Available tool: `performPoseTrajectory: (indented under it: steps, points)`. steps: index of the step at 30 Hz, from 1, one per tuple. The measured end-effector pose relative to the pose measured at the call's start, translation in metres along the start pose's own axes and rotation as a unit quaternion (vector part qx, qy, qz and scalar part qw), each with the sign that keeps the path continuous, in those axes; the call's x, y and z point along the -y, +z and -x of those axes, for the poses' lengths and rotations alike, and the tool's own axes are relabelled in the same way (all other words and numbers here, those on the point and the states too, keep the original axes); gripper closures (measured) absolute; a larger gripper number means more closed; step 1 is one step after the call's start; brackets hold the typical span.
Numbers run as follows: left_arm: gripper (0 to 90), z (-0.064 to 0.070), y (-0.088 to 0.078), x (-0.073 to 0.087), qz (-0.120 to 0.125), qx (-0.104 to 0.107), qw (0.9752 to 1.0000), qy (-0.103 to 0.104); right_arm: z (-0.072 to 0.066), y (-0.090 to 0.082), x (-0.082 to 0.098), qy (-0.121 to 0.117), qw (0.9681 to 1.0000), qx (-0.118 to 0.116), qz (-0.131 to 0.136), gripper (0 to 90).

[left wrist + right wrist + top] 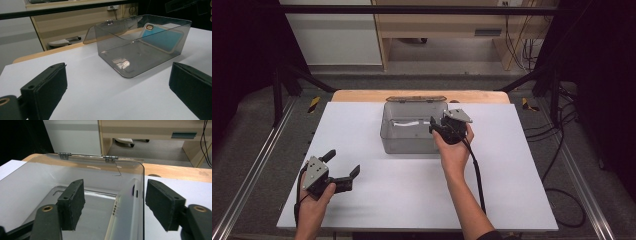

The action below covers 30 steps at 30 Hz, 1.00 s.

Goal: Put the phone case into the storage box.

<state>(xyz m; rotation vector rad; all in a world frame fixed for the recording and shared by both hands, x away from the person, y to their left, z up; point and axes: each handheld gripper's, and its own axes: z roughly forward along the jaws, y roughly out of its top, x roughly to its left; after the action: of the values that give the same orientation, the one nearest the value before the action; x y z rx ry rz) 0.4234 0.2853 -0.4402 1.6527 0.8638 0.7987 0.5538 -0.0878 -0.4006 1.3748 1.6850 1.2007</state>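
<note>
Step in hand: placing a phone case (162,40) in the clear box (412,131), centre of the high view; the release looks done.
Case: leaning on edge against the box's right wall, blue face showing in the left gripper view.
Right gripper (113,207): jaws apart, straddling that wall, gripping nothing (pads clear of the case).
Left gripper (343,172): lower left, jaws wide, empty.
Next move: likely lift the right gripper straight out, then swing the hinged lid (87,161) shut.

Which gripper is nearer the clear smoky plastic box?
Right. The right gripper sits over the clear smoky plastic box, straddling its right wall; the left gripper hangs apart, nearer the person.
</note>
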Motion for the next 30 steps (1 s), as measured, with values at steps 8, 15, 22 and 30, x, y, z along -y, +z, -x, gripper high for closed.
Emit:
performPoseTrajectory:
  steps: [8, 15, 22, 30]
  points:
    - [2.0, 0.0, 0.0, 0.0, 0.0, 0.0, 1.0, 0.0, 0.003, -0.001, -0.002, 0.011, 0.9999, -0.011, -0.002, 21.9]
    - [2.0, -0.001, 0.0, 0.0, 0.001, -0.001, 1.0, -0.001, 0.002, -0.003, -0.006, 0.007, 0.9997, -0.023, -0.001, 13.0]
    - [1.9, -0.002, -0.001, 0.0, 0.003, -0.003, 1.0, -0.001, 0.002, -0.007, -0.01, 0.003, 0.9993, -0.035, 0.01, 7.3]
    - [1.9, -0.002, -0.002, 0.0, 0.004, -0.004, 1.0, -0.001, 0.004, -0.015, -0.013, -0.017, 0.9983, -0.049, 0.024, 6.7]
